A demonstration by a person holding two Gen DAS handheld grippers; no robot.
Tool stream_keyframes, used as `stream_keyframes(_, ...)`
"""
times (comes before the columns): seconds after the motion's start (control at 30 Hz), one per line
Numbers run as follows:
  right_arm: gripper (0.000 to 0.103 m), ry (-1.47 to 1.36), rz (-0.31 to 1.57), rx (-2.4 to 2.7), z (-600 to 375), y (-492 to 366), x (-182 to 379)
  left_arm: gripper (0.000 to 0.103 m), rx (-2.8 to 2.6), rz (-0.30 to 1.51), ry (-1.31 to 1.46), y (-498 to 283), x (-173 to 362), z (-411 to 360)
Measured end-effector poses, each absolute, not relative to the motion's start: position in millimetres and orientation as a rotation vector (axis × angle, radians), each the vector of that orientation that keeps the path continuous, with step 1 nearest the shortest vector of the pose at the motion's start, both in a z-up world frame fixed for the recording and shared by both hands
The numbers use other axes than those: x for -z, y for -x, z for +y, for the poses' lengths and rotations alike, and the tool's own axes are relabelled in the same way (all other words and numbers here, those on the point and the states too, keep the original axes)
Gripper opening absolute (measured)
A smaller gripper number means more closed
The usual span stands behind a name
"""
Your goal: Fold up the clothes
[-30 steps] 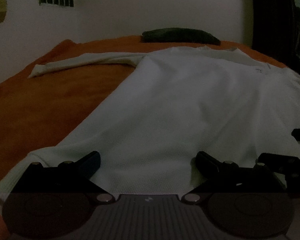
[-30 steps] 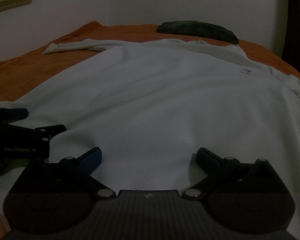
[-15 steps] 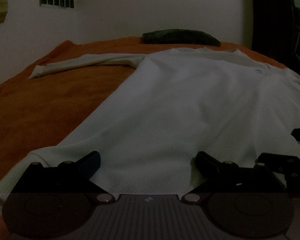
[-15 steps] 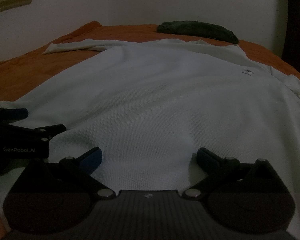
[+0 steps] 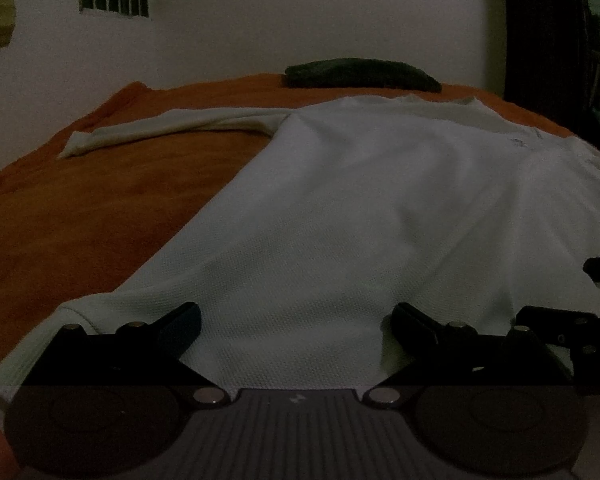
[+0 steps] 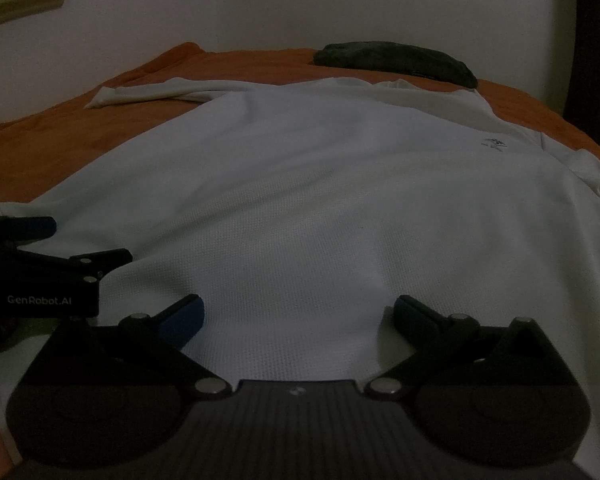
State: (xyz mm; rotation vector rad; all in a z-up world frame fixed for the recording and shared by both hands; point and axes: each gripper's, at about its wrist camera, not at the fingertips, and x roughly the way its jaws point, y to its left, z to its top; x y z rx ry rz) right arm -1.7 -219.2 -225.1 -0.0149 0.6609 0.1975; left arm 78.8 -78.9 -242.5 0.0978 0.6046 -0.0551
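Observation:
A white long-sleeved shirt (image 5: 360,208) lies spread flat on an orange bed, hem toward me, collar at the far end. It also shows in the right wrist view (image 6: 320,200), with a small dark logo (image 6: 494,144) on the chest. One sleeve (image 5: 172,128) stretches out to the far left. My left gripper (image 5: 296,320) is open, low over the hem near its left corner. My right gripper (image 6: 298,314) is open over the hem further right. Each gripper shows at the edge of the other's view.
The orange bedspread (image 5: 80,216) is bare to the left of the shirt. A dark green folded cloth (image 5: 360,74) lies at the far end of the bed by the white wall. Dark furniture (image 5: 548,32) stands at the far right.

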Motion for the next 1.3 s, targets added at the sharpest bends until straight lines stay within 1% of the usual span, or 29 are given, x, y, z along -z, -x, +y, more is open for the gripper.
stream_keyframes(0.27, 0.103, 0.014, 0.659, -0.193, -219, 3, 226, 0.103, 0.058, 0.604, -0.097, -78, 241, -77)
stream_keyframes(0.37, 0.103, 0.014, 0.658, -0.192, -219, 3, 227, 0.103, 0.050, 0.592, -0.077, -71, 230, -70)
stream_keyframes(0.43, 0.103, 0.014, 0.657, -0.191, -219, 3, 227, 0.103, 0.079, 0.631, -0.114, -65, 219, -62)
stream_keyframes(0.5, 0.103, 0.014, 0.656, -0.190, -219, 3, 227, 0.102, 0.077, 0.632, -0.161, -50, 207, -51)
stream_keyframes(0.63, 0.103, 0.053, 0.658, -0.175, -212, 3, 228, 0.103, 0.117, 0.656, -0.147, -25, 189, -17)
stream_keyframes(0.73, 0.103, 0.076, 0.658, -0.161, -208, 3, 227, 0.103, 0.149, 0.650, -0.145, -17, 185, -3)
stream_keyframes(0.8, 0.103, 0.042, 0.662, -0.159, -211, 6, 225, 0.103, 0.147, 0.652, -0.180, -13, 188, 1)
stream_keyframes(0.93, 0.103, -0.099, 0.661, -0.163, -229, 29, 222, 0.103, 0.151, 0.670, -0.150, -10, 195, 15)
stream_keyframes(1.03, 0.103, -0.121, 0.686, -0.144, -231, 53, 216, 0.103, 0.156, 0.697, -0.082, -8, 201, 30)
stream_keyframes(1.17, 0.103, -0.257, 0.710, -0.104, -246, 96, 195, 0.103, 0.124, 0.668, -0.101, 3, 201, 41)
stream_keyframes(1.23, 0.103, -0.260, 0.704, -0.060, -260, 116, 181, 0.102, 0.120, 0.652, -0.136, 4, 200, 41)
stream_keyframes(1.3, 0.103, -0.205, 0.713, 0.002, -271, 133, 175, 0.103, 0.119, 0.646, -0.161, 0, 200, 41)
